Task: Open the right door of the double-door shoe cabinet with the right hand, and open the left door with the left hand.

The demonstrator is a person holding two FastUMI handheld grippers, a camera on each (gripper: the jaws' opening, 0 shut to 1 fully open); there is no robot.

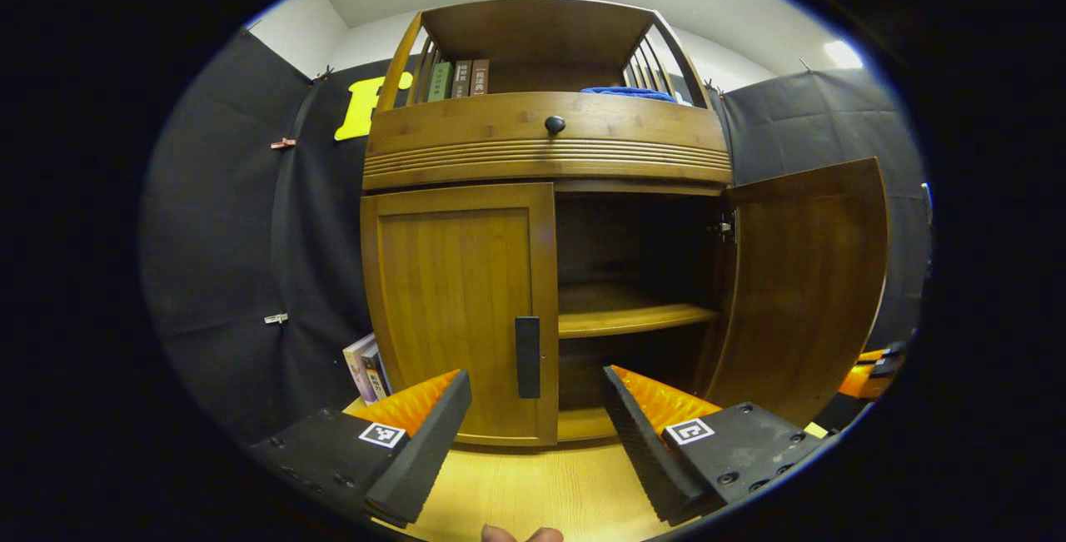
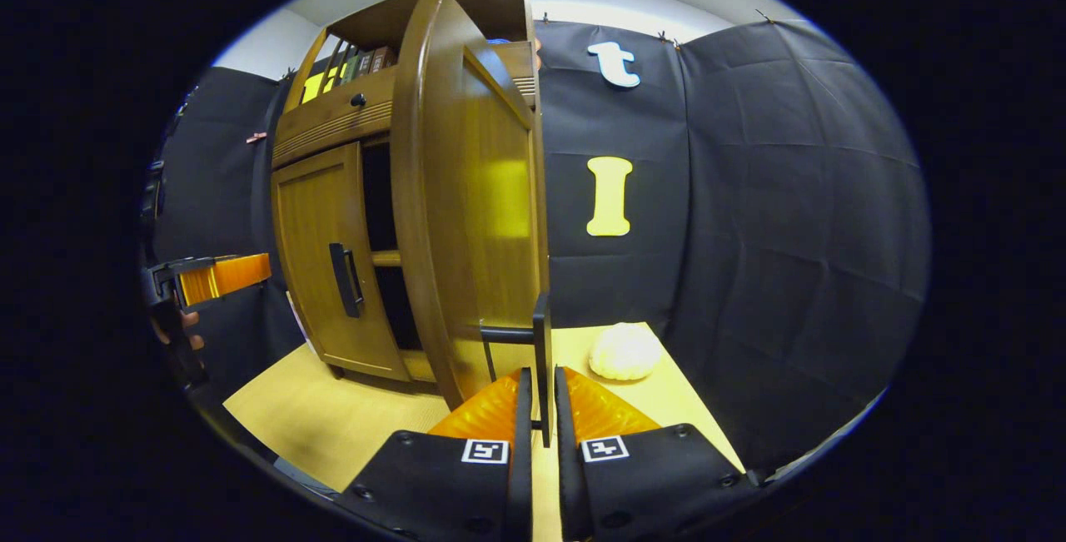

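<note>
The wooden shoe cabinet stands straight ahead in the left gripper view. Its left door is closed, with a black vertical handle. My left gripper is open just in front of that handle, with nothing between its fingers. The right door is swung wide, baring the inner shelf. In the right gripper view that right door is seen nearly edge-on. My right gripper is shut on its black handle. The left gripper shows at the far left, near the closed left door.
Books and a blue cloth sit on the open top shelf above a drawer knob. More books lean at the cabinet's left side. A white rounded object lies on the light wood floor right of the cabinet.
</note>
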